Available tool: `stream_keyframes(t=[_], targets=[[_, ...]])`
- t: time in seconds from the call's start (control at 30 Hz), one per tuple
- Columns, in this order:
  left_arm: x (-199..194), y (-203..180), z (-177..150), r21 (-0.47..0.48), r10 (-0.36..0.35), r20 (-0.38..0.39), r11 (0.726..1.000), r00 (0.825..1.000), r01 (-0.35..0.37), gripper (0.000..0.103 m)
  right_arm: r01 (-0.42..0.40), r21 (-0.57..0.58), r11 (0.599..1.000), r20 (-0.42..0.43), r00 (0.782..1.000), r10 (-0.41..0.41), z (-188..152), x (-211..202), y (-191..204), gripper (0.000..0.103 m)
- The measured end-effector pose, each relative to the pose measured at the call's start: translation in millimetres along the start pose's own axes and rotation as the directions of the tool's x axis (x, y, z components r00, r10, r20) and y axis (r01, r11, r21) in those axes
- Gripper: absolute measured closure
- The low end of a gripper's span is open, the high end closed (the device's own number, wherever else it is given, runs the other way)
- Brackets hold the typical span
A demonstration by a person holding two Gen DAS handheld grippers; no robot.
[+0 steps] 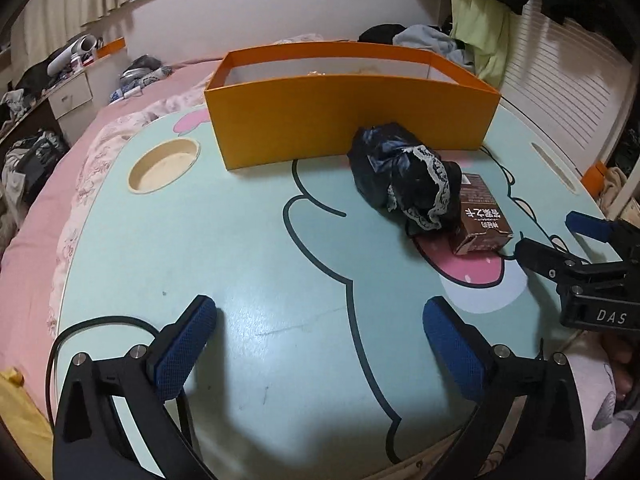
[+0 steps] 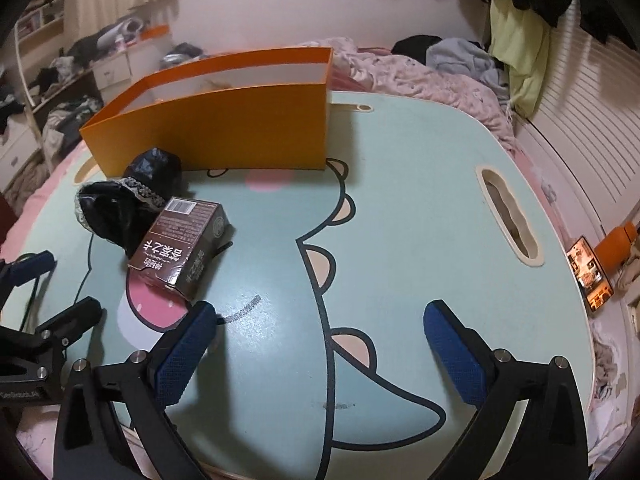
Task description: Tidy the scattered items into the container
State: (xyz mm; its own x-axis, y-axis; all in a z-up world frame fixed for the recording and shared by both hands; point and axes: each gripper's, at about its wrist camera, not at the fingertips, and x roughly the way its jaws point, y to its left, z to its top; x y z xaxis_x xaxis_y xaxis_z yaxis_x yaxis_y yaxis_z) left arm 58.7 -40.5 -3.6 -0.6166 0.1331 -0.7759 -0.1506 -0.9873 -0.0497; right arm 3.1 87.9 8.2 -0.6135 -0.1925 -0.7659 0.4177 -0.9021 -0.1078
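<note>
- Cluttered bedroom surroundings framed the scene: a bed with a pink cover carried a pale green lap table printed with a cartoon dinosaur, and heaped clothes lay further back on the bed.
- An orange box, open at the top, stood on the far part of the table; little of its inside could be made out.
- A crumpled black bag with lace trim lay on the table just in front of the box's near wall, close to it; whether the two touched could not be told.
- A brown carton with white characters lay on its side against the bag's right edge, over the pink tongue of the printed figure.
- The left gripper hung above bare table near the front edge, its blue-padded fingers spread wide with nothing between them.
- The right gripper was likewise spread wide and empty, over the dinosaur's body, with its left finger near the carton's torn end but apart from it.
- In the left wrist view the right gripper showed at the right edge, just beside the carton.
- A recessed round cup holder sat in the table left of the box, and a slot handle pierced the table's right side.
- A lit phone and an orange bottle lay beyond the table's right edge.
</note>
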Motion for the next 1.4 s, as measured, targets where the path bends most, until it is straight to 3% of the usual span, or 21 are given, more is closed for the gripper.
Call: stream_keyframes(t=[1.4], targets=[[4.5, 5.1, -0.4, -0.015, 0.012, -0.001, 1.000, 1.000, -0.012, 0.000, -0.006, -0.012, 1.000, 0.006, 1.000, 0.006, 2.7, -0.3, 6.8, 0.000]])
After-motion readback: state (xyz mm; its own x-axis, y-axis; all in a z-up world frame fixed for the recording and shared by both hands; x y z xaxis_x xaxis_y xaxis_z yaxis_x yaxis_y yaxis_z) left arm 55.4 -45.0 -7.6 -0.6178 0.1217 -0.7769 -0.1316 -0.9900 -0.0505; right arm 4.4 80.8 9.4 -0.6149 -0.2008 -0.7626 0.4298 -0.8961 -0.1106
